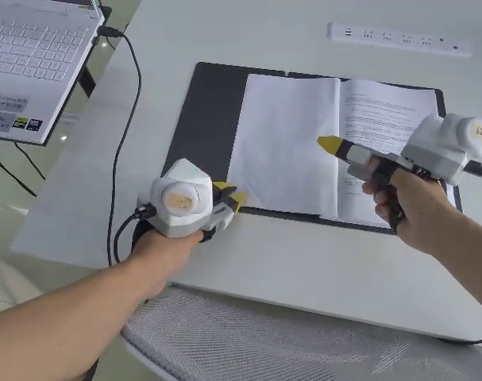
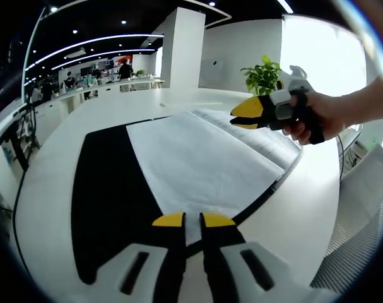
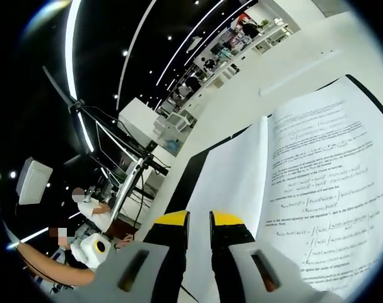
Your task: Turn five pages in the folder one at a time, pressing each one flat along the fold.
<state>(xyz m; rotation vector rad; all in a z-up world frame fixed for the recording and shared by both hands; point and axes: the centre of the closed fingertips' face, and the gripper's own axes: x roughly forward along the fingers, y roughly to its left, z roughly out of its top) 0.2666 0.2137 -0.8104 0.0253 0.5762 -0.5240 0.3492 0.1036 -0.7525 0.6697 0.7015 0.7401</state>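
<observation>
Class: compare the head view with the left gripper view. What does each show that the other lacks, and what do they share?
Head view, not the left gripper view: the laptop and readable print on the right-hand page. Left gripper view, not the head view: a potted plant and a white pillar. Both: the black folder, its blank page and the right gripper by the fold.
</observation>
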